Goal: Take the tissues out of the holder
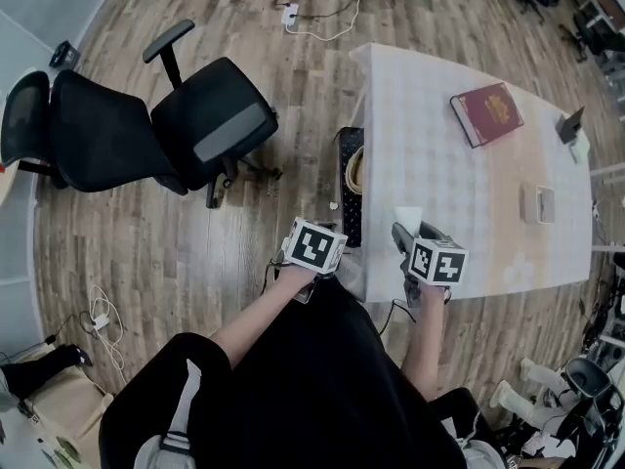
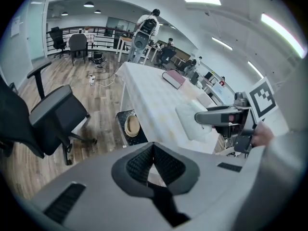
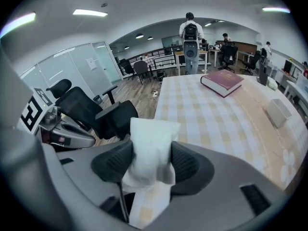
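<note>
Right hand-held gripper (image 3: 151, 162) pinches tissues (image 3: 150, 134); left gripper view shows left hand-held gripper (image 2: 154, 149) closed.

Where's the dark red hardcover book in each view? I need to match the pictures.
Head view: dark red hardcover book, upper right, on the checked table.
Left gripper view: book, above centre, small.
Right gripper view: book, upper right of centre.
Shared landmark: black office chair, left of the table in all three.

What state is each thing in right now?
Right gripper, shut on the tissue pack.
Tissue pack, clamped upright.
Left gripper, shut, empty.
Red book, closed, flat on the table.
Office chair, unoccupied.
</note>
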A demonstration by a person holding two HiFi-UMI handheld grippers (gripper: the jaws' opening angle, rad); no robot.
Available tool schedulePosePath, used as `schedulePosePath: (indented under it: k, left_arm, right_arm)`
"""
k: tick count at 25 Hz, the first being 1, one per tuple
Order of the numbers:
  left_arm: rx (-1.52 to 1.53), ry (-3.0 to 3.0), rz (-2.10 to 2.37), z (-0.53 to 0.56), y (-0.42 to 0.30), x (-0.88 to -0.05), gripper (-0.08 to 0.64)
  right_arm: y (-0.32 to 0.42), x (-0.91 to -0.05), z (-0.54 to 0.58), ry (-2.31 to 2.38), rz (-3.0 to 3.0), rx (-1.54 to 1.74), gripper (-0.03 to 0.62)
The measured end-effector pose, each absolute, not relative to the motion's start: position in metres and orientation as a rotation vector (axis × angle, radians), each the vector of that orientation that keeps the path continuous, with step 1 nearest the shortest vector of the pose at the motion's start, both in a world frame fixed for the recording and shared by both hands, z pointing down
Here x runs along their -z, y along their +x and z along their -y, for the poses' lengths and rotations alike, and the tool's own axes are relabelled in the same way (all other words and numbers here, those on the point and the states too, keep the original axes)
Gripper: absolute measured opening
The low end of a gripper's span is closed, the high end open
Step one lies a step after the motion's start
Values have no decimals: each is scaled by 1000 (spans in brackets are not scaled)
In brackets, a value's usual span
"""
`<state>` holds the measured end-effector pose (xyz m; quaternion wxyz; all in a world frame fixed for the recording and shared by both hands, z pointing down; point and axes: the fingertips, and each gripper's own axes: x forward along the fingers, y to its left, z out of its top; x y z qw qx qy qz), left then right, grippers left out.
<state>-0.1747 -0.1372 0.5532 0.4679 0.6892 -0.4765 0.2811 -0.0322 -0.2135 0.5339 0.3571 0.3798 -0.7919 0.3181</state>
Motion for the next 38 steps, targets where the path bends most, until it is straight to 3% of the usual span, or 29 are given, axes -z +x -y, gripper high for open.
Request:
schedulePosePath:
  k: [24,38]
  left_arm:
    - [-821,1837,1003,241,-139,-553,0]
    - [-891,1892,931,314,-154,-556,0]
  right_arm:
    - [-29,-535,277,1142,2008,-919,259]
    - [-45,-536,345,1185,1936,-917,259]
